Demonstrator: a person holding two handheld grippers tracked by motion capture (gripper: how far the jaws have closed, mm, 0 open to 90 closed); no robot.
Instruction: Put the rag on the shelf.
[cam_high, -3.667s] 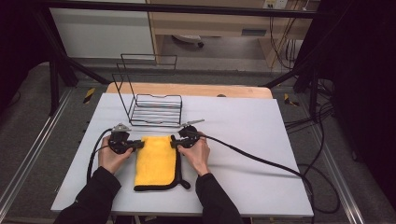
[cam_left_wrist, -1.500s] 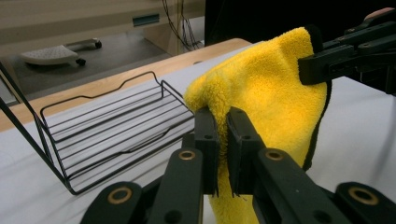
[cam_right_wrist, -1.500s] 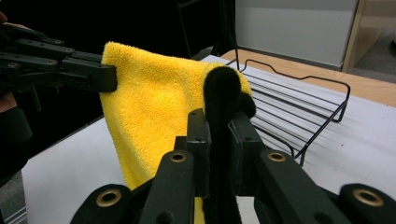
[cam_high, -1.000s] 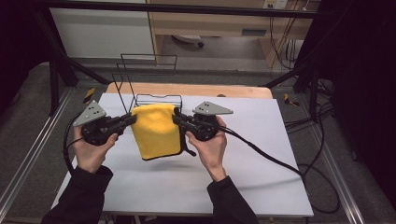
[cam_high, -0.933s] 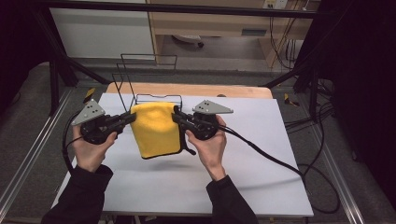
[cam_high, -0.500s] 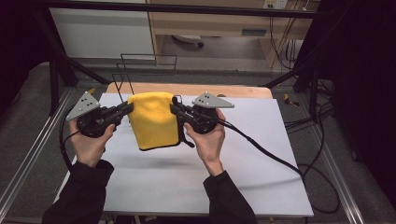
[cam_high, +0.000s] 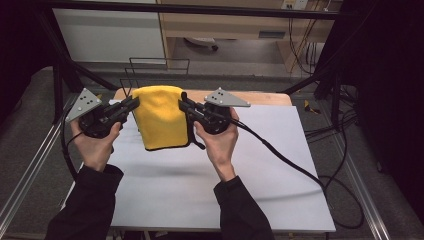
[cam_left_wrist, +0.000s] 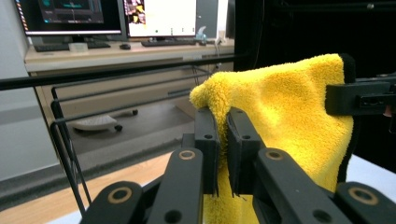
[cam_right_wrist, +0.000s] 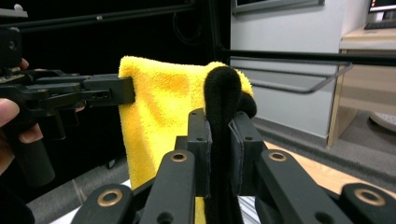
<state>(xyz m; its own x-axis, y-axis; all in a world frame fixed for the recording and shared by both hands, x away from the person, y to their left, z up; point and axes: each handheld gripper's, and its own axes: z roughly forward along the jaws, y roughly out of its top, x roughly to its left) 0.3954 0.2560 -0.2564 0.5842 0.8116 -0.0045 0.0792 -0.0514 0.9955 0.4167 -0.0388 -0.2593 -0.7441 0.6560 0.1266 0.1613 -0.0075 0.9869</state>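
1. Slipping is the big worry. The yellow cloth (cam_high: 161, 117) hangs in the air between the two grippers, held only by its two top corners. If one pinch is thin, that corner could slide out and the cloth would flop down to one side.

2. Pulling the hands too far apart could tug a corner free. Bringing them too close would let the cloth sag and bunch up.

3. Just behind the cloth, on the far side of the white table (cam_high: 280, 165), stands a black wire rack (cam_high: 159, 65). I think the cloth is meant to go on it. If the cloth goes forward too low, its bottom edge could catch on the wires or nudge the rack.

4. The left gripper (cam_high: 134, 103) has its jaws shut tight on the top left corner. In the left gripper view (cam_left_wrist: 223, 140) a fluffy yellow tip pokes up above the pads.

5. The right gripper (cam_high: 184, 106) has its jaws shut tight on the top right corner. In the right gripper view (cam_right_wrist: 219, 149) the cloth's black edge (cam_right_wrist: 223, 93) sits between the pads and folds over above them.

6. The cloth is off the table, up near the top of the rack, with most of it hanging below the jaws.
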